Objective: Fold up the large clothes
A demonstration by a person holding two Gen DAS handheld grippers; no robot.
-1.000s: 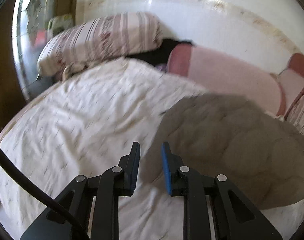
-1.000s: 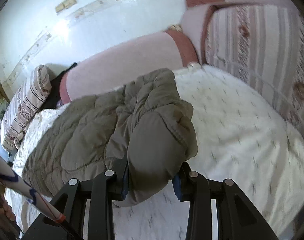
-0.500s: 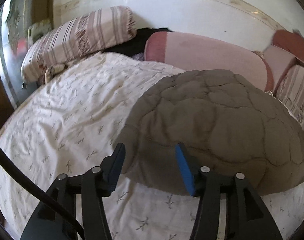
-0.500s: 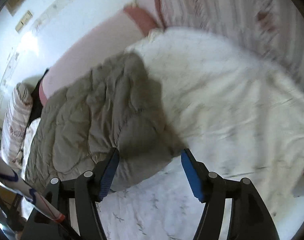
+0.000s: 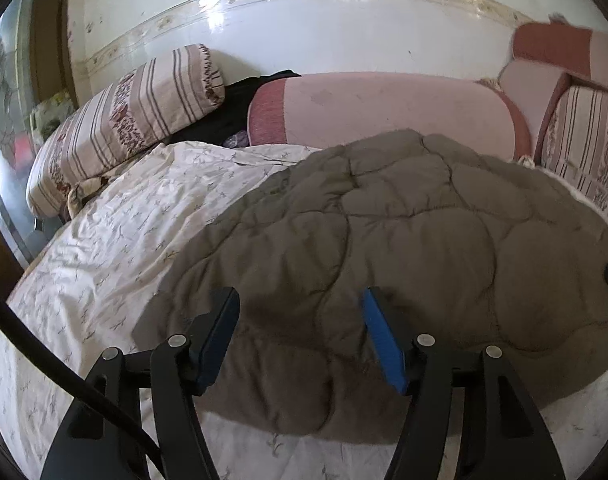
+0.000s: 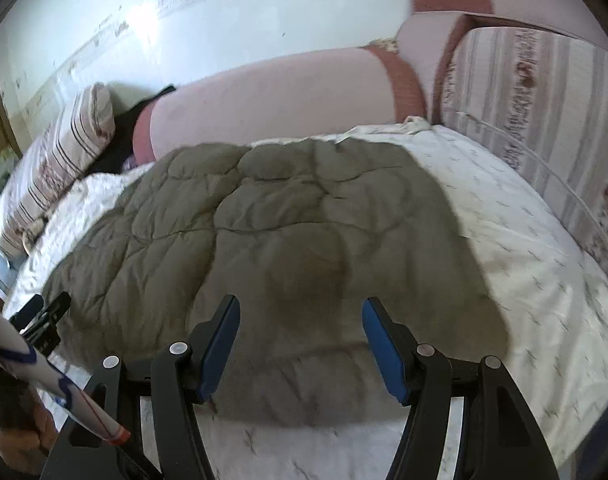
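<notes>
A large olive-grey quilted jacket (image 5: 403, 240) lies folded and flat on the white patterned bed sheet (image 5: 116, 240). It also shows in the right wrist view (image 6: 264, 232). My left gripper (image 5: 300, 332) is open and empty, hovering over the jacket's near left edge. My right gripper (image 6: 300, 336) is open and empty, hovering over the jacket's near right part. The left gripper's tip (image 6: 40, 316) shows at the left edge of the right wrist view.
A striped pillow (image 5: 128, 120) lies at the bed's far left. A pink bolster (image 5: 383, 108) runs along the tiled wall. A striped cushion (image 6: 535, 112) stands at the right. A dark cloth (image 5: 224, 112) lies between pillow and bolster.
My right gripper let go of the jacket fold and opened; the fold now lies flat. My left gripper opened wide and moved over the jacket's edge.
</notes>
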